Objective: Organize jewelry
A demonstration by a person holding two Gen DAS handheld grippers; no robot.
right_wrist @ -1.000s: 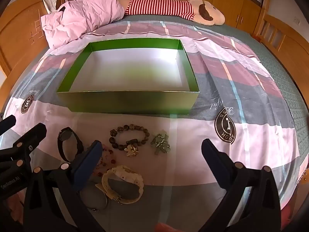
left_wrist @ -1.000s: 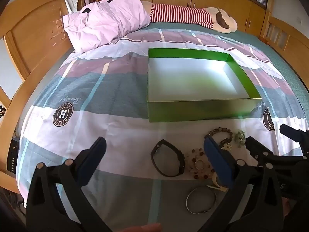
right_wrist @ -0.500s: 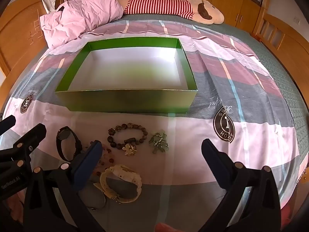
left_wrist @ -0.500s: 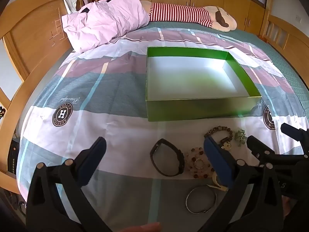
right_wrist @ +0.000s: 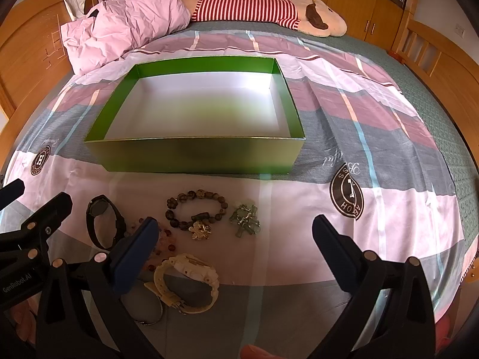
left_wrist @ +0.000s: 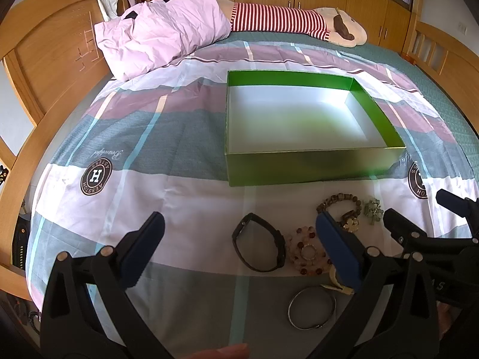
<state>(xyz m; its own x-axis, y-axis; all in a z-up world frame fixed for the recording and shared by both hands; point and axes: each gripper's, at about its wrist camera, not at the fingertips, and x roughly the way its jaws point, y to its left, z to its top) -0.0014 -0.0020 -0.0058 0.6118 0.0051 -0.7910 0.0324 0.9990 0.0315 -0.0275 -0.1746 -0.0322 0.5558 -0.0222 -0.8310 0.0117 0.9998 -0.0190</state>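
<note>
Grippers come first in both wrist views: the left gripper (left_wrist: 238, 242) and the right gripper (right_wrist: 232, 246) both hang with jaws spread wide, holding nothing. Just beyond them the jewelry lies loose on the bed (right_wrist: 389, 209): a silver bangle (left_wrist: 311, 306) nearest, a cream watch (right_wrist: 187, 281) beside it, then a black watch (left_wrist: 259, 246), a pale bead bracelet (left_wrist: 307, 252), a dark bead bracelet (right_wrist: 196, 209) with a gold charm, and a green charm cluster (right_wrist: 245, 220). Further on sits the green box (right_wrist: 194, 155), open, nothing inside it. Judging by that, sorting has not begun; the first pick is in hand. The next move calls for lowering one gripper over a single piece, likely the cream watch or black watch, without snagging neighbours that touch. Soft bedding may let thin pieces sink. Beyond lie a pink pillow (left_wrist: 161, 33) and a striped plush toy (right_wrist: 263, 7), well clear.
</note>
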